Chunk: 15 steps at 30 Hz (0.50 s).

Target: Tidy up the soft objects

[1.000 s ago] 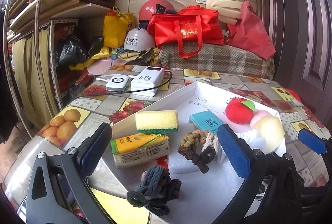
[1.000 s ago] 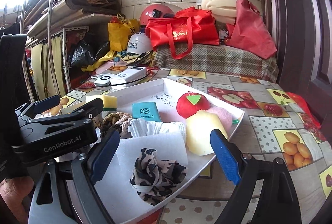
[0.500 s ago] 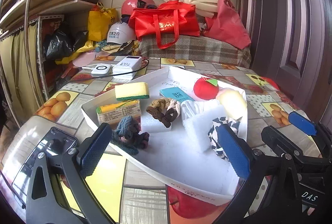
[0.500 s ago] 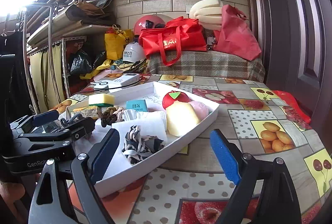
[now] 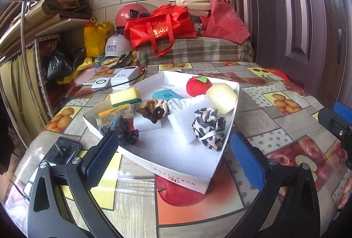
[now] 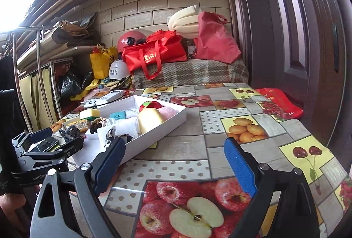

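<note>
A white tray (image 5: 176, 174) on the fruit-print table holds soft items: a yellow-green sponge (image 5: 125, 96), a tissue pack (image 5: 114, 115), a dark knit scrunchie (image 5: 123, 130), a brown braided scrunchie (image 5: 151, 109), white foam blocks (image 5: 187, 123), a black-and-white scrunchie (image 5: 208, 125), a red apple plush (image 5: 198, 86) and a pale yellow sponge (image 5: 222, 98). My left gripper (image 5: 172, 143) is open in front of the tray's near corner, holding nothing. To the right of the tray (image 6: 162, 125), my right gripper (image 6: 173, 145) hangs over bare tablecloth, its jaws opening with nothing between them.
A phone (image 5: 61, 152) lies by the table's near left edge. A power bank (image 5: 124, 77) and a white charger (image 5: 100, 83) sit behind the tray. Red bags (image 5: 158, 28), helmets and foam pile up at the back. A dark door (image 6: 297, 39) stands on the right.
Both grippers have pulled back from the tray toward the table's near edge. The right one has also swung right, so the tray now lies to its left.
</note>
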Each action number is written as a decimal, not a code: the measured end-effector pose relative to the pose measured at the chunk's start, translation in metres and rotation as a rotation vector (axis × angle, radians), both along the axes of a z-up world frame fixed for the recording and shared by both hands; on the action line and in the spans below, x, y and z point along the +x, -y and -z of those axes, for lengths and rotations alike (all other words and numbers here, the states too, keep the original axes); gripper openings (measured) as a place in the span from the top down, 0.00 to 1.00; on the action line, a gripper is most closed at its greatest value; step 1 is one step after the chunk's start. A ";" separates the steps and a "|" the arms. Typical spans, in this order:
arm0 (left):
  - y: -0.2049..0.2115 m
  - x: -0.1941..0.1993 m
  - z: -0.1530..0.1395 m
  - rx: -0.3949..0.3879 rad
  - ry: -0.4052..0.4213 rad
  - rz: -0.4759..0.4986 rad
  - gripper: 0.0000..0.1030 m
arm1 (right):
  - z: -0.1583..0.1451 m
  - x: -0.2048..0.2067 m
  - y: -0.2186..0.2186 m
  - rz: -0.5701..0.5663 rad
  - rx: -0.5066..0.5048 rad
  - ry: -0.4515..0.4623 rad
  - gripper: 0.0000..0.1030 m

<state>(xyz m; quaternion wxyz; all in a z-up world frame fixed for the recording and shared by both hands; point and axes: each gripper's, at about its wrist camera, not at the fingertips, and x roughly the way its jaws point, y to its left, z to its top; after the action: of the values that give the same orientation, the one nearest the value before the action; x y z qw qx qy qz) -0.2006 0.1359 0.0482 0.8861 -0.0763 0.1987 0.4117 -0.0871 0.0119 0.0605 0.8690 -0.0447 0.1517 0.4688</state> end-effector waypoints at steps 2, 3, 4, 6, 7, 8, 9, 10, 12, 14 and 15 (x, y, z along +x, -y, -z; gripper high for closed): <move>0.010 0.003 -0.002 0.027 -0.016 0.002 0.00 | -0.002 -0.005 0.014 0.029 0.018 0.035 0.11; 0.014 0.005 -0.002 0.036 -0.025 -0.003 0.00 | -0.003 -0.007 0.022 0.039 0.040 0.048 0.11; 0.019 0.007 -0.002 0.046 -0.038 -0.019 0.00 | -0.005 -0.008 0.028 0.053 0.059 0.054 0.11; 0.026 0.011 -0.001 0.063 -0.066 -0.043 0.00 | -0.004 -0.007 0.036 0.105 0.055 0.054 0.11; 0.028 0.012 -0.001 0.060 -0.076 -0.051 0.00 | -0.004 -0.005 0.035 0.119 0.035 0.037 0.11; 0.029 0.012 0.000 0.053 -0.079 -0.053 0.00 | -0.002 -0.001 0.035 0.124 0.014 0.011 0.11; 0.029 0.012 0.001 0.038 -0.078 -0.054 0.00 | -0.001 0.003 0.034 0.122 -0.002 -0.016 0.11; 0.028 0.012 0.002 0.021 -0.078 -0.063 0.00 | -0.001 0.007 0.033 0.119 -0.008 -0.035 0.11; 0.025 0.012 0.003 -0.005 -0.076 -0.072 0.00 | 0.000 0.009 0.033 0.130 -0.015 -0.049 0.11; 0.025 0.011 0.004 -0.018 -0.074 -0.062 0.00 | 0.002 0.009 0.031 0.141 -0.030 -0.047 0.11; 0.025 0.012 0.003 -0.020 -0.077 -0.055 0.00 | 0.002 0.009 0.029 0.141 -0.041 -0.046 0.11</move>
<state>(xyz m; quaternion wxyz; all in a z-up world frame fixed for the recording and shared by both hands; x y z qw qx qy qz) -0.1890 0.1106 0.0448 0.8653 -0.0749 0.2345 0.4366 -0.0777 -0.0169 0.0588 0.8951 -0.0408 0.1839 0.4041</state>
